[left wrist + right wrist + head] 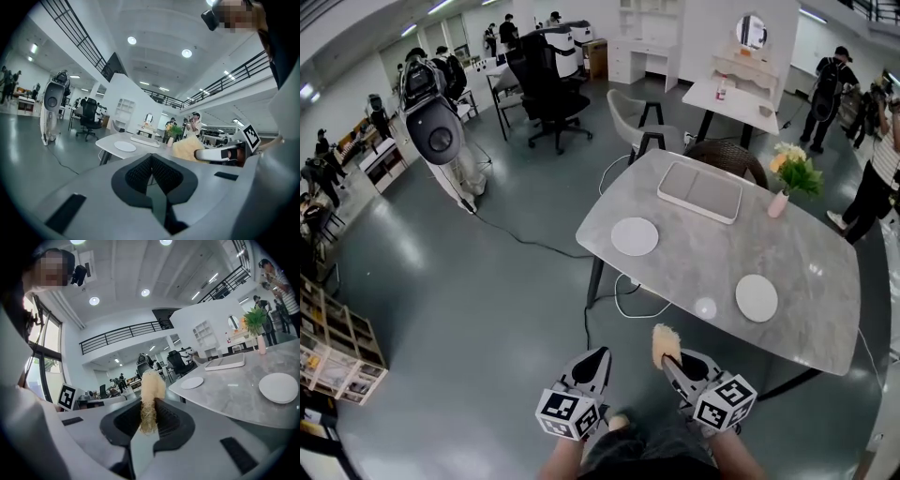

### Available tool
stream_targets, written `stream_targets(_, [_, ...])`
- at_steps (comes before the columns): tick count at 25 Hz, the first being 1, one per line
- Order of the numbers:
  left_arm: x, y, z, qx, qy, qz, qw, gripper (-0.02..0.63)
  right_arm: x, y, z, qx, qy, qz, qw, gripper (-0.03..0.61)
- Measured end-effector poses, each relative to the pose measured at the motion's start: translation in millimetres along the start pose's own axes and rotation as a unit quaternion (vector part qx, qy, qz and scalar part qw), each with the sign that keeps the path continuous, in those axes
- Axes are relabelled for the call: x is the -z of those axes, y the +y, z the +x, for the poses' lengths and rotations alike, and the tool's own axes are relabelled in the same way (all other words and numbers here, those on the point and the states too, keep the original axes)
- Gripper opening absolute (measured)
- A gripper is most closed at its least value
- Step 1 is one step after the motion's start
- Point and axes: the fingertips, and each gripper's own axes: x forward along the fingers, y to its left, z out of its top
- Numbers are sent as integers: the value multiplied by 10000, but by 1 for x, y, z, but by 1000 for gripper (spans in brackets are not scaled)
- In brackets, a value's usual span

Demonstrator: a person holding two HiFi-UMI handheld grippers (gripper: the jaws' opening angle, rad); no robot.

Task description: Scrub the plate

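Two white plates rest on the grey marble table (694, 258), a far one (635, 236) near its left edge and a near one (757, 297) close to the front. My right gripper (673, 360) is held short of the table's front edge, shut on a pale yellow fluffy scrubber (664, 343). In the right gripper view the scrubber (150, 394) stands up between the pads, with both plates (279, 387) (192, 382) ahead. My left gripper (598, 356) hangs beside it over the floor, shut with nothing in it; its jaws meet in the left gripper view (151, 169).
A grey tray (700, 191) lies at the table's far side, and a pink vase of flowers (792, 173) stands at the far right. A small round white object (705, 307) sits near the front edge. Cables cross the floor under the table. Chairs and people stand beyond.
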Motion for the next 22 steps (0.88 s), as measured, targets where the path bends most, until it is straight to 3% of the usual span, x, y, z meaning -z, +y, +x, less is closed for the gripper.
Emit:
stream_targets(8, [-2, 32, 28, 72, 95, -181, 9998, 12, -4, -19, 35, 126, 218, 44, 9997, 71])
stream_targets(12, [-4, 45, 48, 131, 278, 59, 9995, 12, -10, -34, 58, 154, 308, 63, 9994, 71])
stream_targets(22, [-42, 100, 123, 18, 311, -20, 9995, 12, -49, -89, 143, -194, 525, 15, 9984, 71])
